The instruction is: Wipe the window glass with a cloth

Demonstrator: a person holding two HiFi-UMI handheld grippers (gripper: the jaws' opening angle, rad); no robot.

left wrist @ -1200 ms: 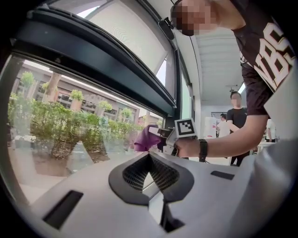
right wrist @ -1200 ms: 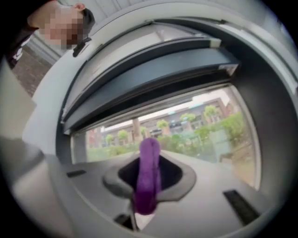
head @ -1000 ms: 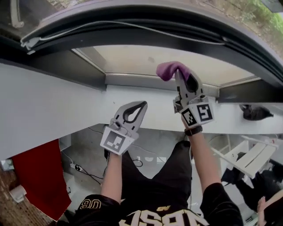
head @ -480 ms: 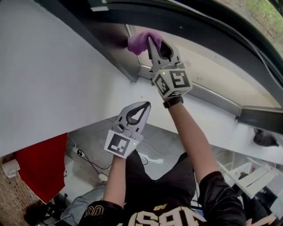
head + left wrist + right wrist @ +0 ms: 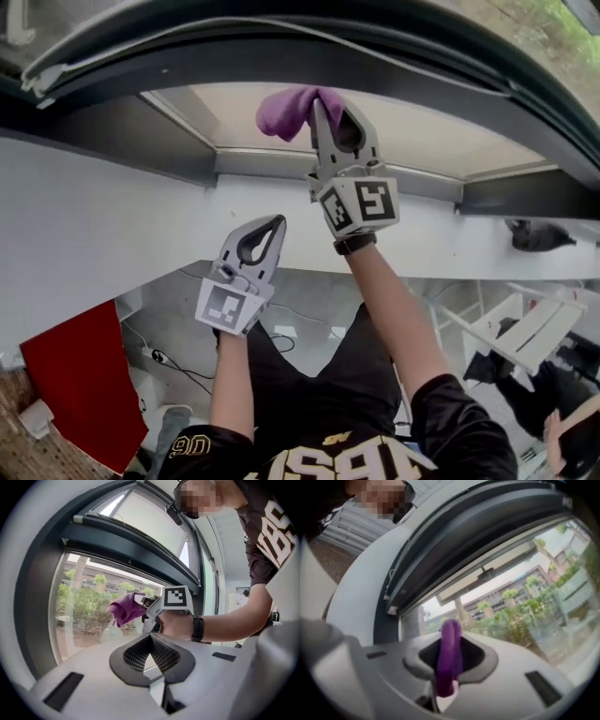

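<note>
Right gripper [image 5: 317,105] is raised to the window glass [image 5: 422,141], jaws clenched on the purple cloth [image 5: 286,108]. In the right gripper view the cloth [image 5: 450,653] runs as a vertical fold between the two jaws and bunches past the tips. In the head view the bunch sits just off the jaw tips on the left, near the upper edge of the pane under the dark window frame [image 5: 281,56]. Cloth looks pressed on the glass, but contact isn't clear from these angles. Left gripper [image 5: 277,223] hangs lower, well apart from the cloth, with the white wall [image 5: 94,216] below the pane behind it. Its jaws are closed tip to tip with nothing between them [image 5: 151,639]. Ahead of those jaws, the left gripper view shows the right gripper holding the cloth [image 5: 125,609] in front of the glass [image 5: 84,611], with shrubs and a building outside.
</note>
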